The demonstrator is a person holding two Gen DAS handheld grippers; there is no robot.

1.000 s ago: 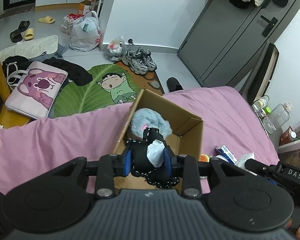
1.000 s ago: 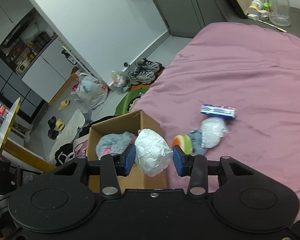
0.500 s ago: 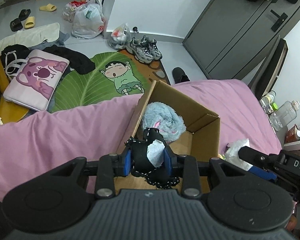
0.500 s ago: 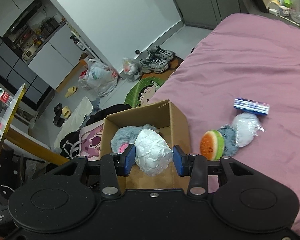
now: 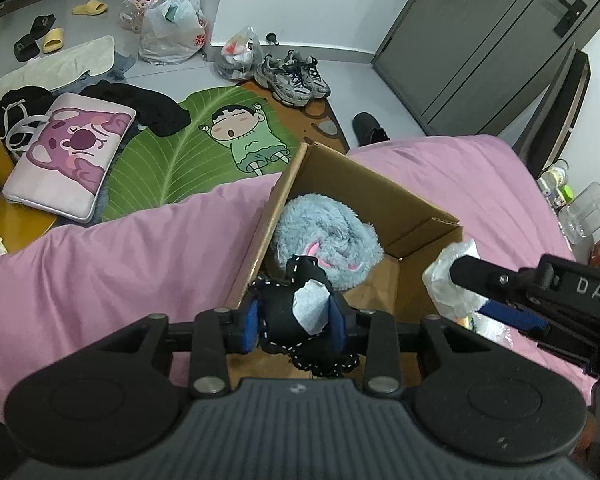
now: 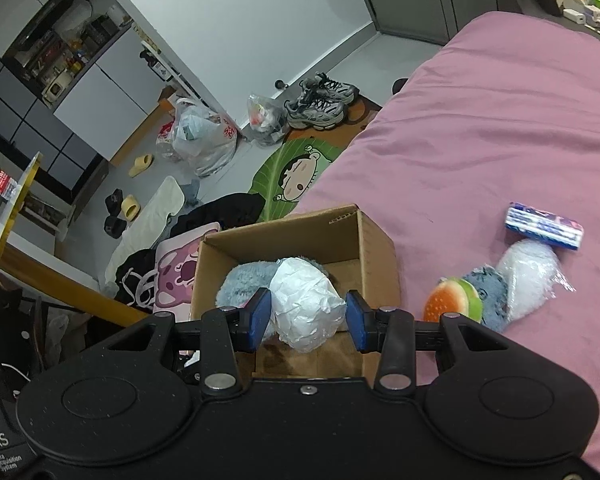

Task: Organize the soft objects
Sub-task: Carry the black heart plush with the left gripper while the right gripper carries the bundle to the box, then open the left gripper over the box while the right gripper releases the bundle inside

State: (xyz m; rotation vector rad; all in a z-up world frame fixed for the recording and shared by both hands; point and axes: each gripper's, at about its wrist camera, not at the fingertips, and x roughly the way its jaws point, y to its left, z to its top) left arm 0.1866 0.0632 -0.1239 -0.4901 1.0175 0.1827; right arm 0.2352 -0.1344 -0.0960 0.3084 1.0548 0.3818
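Observation:
An open cardboard box sits on the pink bed with a fluffy blue-grey plush inside. My left gripper is shut on a black soft toy with white stitching and a pale tag, held over the box's near left corner. My right gripper is shut on a white crumpled soft bundle, above the box and in front of the plush. In the left wrist view that bundle hangs by the box's right wall.
On the bed right of the box lie a burger toy, a small blue-grey plush, a plastic-wrapped white ball and a blue packet. The floor beyond holds a leaf mat, sneakers, bags and clothes.
Both grippers have come closer to the box, still gripping their objects. The right gripper with its white bundle has moved in from the right to the box's right wall.

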